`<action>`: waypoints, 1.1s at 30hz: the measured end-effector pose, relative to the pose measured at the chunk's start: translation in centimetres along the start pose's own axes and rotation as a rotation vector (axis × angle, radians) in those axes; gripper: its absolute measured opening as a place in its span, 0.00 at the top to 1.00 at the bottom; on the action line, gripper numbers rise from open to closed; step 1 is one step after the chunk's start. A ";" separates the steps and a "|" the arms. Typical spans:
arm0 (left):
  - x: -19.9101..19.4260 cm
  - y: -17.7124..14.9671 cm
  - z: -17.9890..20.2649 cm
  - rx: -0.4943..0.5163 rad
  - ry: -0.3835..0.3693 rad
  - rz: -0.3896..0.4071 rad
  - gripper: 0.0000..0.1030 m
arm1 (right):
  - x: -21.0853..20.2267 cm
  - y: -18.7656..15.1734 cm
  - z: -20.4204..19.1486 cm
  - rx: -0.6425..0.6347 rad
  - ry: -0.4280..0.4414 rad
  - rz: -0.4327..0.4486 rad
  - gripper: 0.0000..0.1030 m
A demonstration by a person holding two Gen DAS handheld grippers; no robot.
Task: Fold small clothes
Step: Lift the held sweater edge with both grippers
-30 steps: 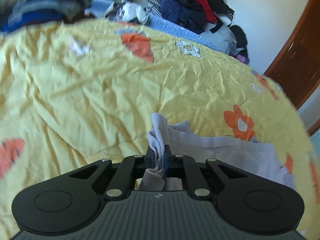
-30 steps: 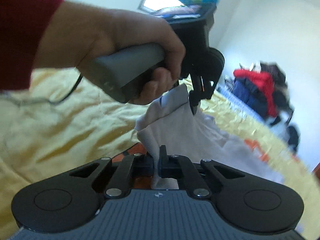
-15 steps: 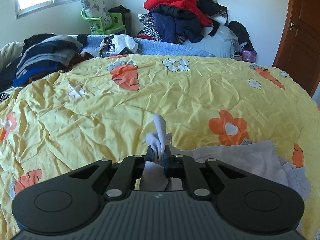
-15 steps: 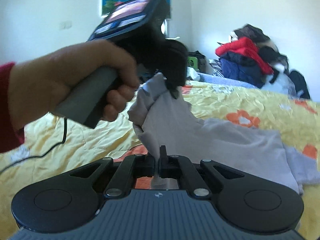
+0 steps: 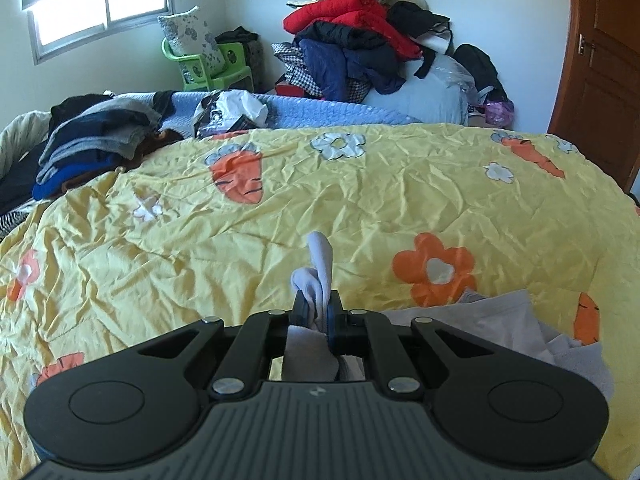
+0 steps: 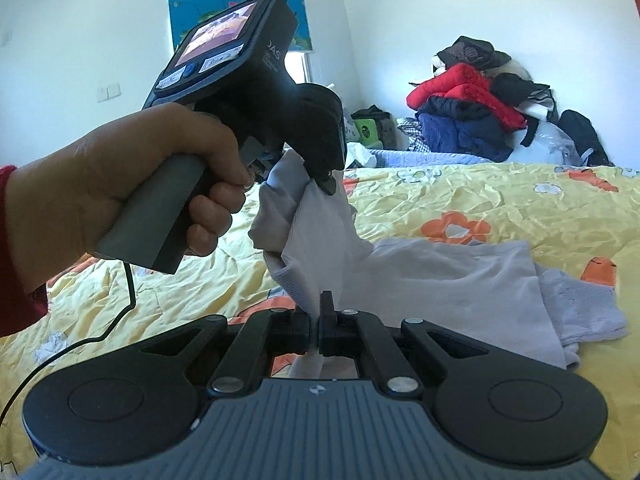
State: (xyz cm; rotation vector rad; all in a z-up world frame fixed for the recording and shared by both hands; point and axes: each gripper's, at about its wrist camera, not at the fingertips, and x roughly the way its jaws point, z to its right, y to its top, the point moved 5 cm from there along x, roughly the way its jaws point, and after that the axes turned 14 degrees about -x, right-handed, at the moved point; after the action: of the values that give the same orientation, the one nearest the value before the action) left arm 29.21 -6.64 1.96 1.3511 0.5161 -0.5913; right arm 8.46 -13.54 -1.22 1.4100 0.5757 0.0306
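Since the earlier frame, both grippers have risen and levelled, so the far wall and window now show behind the bed. The right gripper (image 6: 315,320) is clenched on one edge of the pale lilac shirt (image 6: 452,280), just in front of its own body. The left gripper (image 5: 317,309), held in the person's left hand (image 6: 132,188), is clamped on another bunched edge of the same shirt, a tuft of cloth standing up between its fingers. Between the two grippers the shirt hangs lifted; its remaining part trails onto the yellow bedspread (image 5: 360,200), lying to the right. Beyond the bedspread's far edge lies a stack of folded clothes (image 5: 92,136) at left and a heap of jackets (image 5: 360,40) against the wall.
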 end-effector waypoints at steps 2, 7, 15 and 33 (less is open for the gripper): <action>0.1 0.0 0.9 0.004 -0.005 0.000 0.92 | -0.3 0.0 0.5 0.008 -0.007 0.003 0.96; 0.2 -0.1 3.3 0.009 -0.027 -0.004 0.92 | -1.2 -0.5 2.3 0.048 -0.029 0.012 0.96; 0.9 -1.3 8.0 0.061 -0.061 -0.017 0.92 | -2.4 -1.9 5.2 0.130 -0.057 0.015 0.96; 5.1 -5.9 16.3 0.160 -0.092 -0.108 0.92 | -3.2 -6.6 11.6 0.333 -0.101 -0.026 0.96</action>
State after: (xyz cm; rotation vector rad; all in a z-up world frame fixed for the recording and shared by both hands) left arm 29.20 -23.94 -3.32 1.4452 0.4770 -0.7935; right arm 8.17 -26.57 -5.69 1.7158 0.5312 -0.1637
